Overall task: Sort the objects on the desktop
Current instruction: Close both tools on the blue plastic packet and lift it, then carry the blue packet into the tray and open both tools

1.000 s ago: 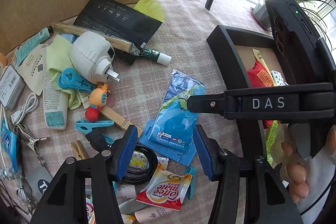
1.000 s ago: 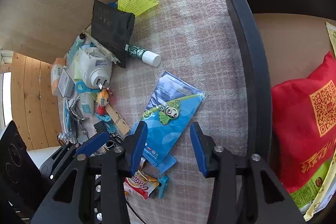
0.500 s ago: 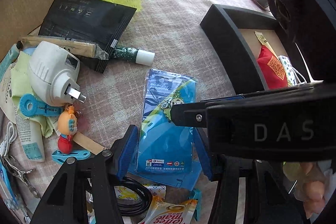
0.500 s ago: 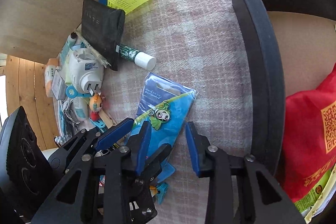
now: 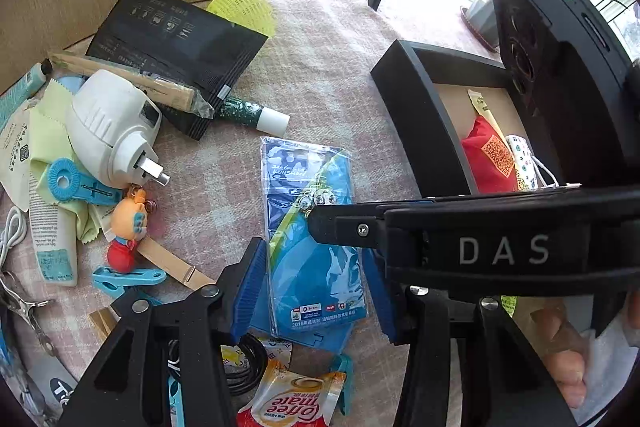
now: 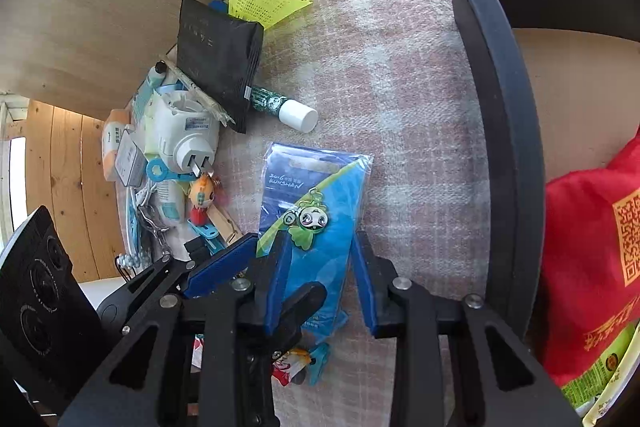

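Observation:
A blue plastic packet with a green mascot pin point(image 5: 312, 227) point(image 6: 316, 211) lies flat on the pink checked cloth. My left gripper point(image 5: 316, 291) is open, its blue pads either side of the packet's near end. My right gripper point(image 6: 322, 277) is open too, straddling the same packet's near end from above; its black arm crosses the left wrist view point(image 5: 460, 239). A black tray point(image 5: 420, 115) point(image 6: 504, 131) to the right holds a red pouch point(image 6: 592, 267) and small packets.
A pile lies left: white plug adapter point(image 5: 112, 123), black pouch point(image 5: 176, 39), green tube with white cap point(image 5: 256, 113), yellow mesh point(image 5: 244, 3), doll keychain point(image 5: 128, 231), blue clips, tubes. A Coffee-mate sachet point(image 5: 288, 403) and black cable coil lie near me. A wooden board stands behind.
Both grippers have closed in on the blue packet and dropped lower over it. The right gripper's jaws now bracket the packet more squarely. Nothing has been taken hold of.

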A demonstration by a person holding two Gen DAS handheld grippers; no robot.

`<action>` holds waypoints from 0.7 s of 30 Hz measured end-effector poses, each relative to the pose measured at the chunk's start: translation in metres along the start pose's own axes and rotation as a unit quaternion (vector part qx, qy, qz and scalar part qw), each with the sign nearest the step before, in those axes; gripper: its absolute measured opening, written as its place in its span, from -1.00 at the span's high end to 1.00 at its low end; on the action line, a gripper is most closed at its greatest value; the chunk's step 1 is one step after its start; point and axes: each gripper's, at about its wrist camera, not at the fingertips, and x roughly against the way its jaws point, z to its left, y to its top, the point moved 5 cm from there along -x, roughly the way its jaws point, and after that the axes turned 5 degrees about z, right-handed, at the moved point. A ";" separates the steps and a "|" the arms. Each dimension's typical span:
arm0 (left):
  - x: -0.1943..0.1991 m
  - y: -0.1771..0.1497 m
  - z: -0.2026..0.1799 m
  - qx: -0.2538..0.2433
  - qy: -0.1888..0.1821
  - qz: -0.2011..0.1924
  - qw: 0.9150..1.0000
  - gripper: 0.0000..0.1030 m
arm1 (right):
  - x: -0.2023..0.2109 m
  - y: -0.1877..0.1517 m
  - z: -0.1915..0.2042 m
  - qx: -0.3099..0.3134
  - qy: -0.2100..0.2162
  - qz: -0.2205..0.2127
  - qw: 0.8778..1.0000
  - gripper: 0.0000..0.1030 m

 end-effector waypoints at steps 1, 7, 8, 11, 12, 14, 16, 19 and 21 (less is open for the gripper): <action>0.005 0.001 -0.002 -0.001 0.000 -0.005 1.000 0.11 | 0.005 0.000 0.001 0.002 0.002 -0.005 1.000 0.40; 0.030 0.003 -0.021 -0.015 -0.002 -0.030 0.999 0.11 | 0.040 -0.008 -0.006 0.005 0.025 -0.027 0.999 0.40; 0.032 0.005 -0.027 -0.017 -0.005 -0.033 0.999 0.11 | 0.048 -0.008 -0.008 0.004 0.028 -0.031 0.999 0.40; 0.036 0.006 -0.047 -0.026 -0.009 -0.042 0.999 0.11 | 0.071 -0.015 -0.019 0.002 0.031 -0.047 0.998 0.40; 0.038 0.006 -0.054 -0.032 -0.008 -0.046 0.998 0.11 | 0.075 -0.017 -0.022 0.000 0.031 -0.052 0.998 0.40; 0.039 0.007 -0.071 -0.046 -0.008 -0.051 0.998 0.11 | 0.089 -0.022 -0.031 -0.004 0.032 -0.064 0.997 0.40; 0.041 0.008 -0.090 -0.059 -0.013 -0.054 0.997 0.11 | 0.101 -0.027 -0.043 -0.013 0.035 -0.076 0.996 0.40; 0.041 0.010 -0.114 -0.076 -0.017 -0.059 0.995 0.11 | 0.119 -0.034 -0.062 -0.022 0.038 -0.093 0.995 0.40; 0.040 0.012 -0.132 -0.084 -0.025 -0.061 0.994 0.11 | 0.133 -0.038 -0.073 -0.026 0.036 -0.104 0.994 0.40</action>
